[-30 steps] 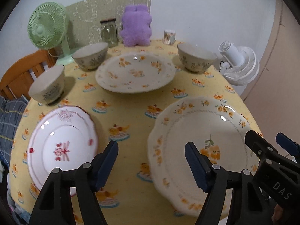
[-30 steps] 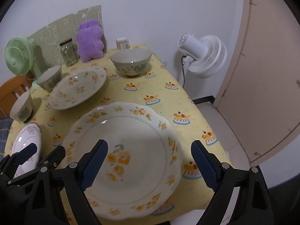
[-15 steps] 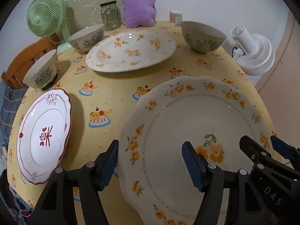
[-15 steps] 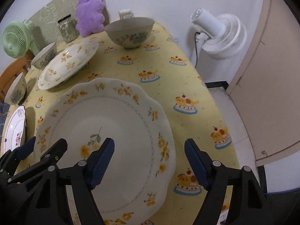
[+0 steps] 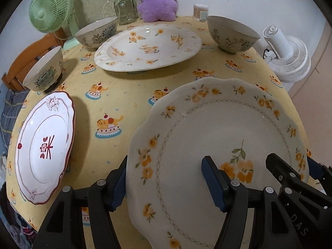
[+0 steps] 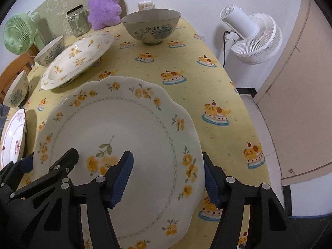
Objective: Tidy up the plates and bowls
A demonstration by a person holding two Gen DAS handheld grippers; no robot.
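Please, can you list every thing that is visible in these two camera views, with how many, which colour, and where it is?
scalloped plate: 1, cream with orange flowers, nearest, between both grippers.
oval plate: 1, white with orange flowers, table middle, far side.
pink-rimmed plate: 1, white with dark red rim, left edge.
bowls: 3, beige with blue-green pattern; one far right, two far left.
glass jar: 1, clear, back.
plush toy: 1, purple, back.
toothpick holder: 1, white, back.
green fan: 1, back left.
white fan: 1, beside the table, right.
tablecloth: 1, yellow with cake prints.
left gripper: black, blue pads, open astride the plate's left rim.
right gripper: same, open astride its right rim.
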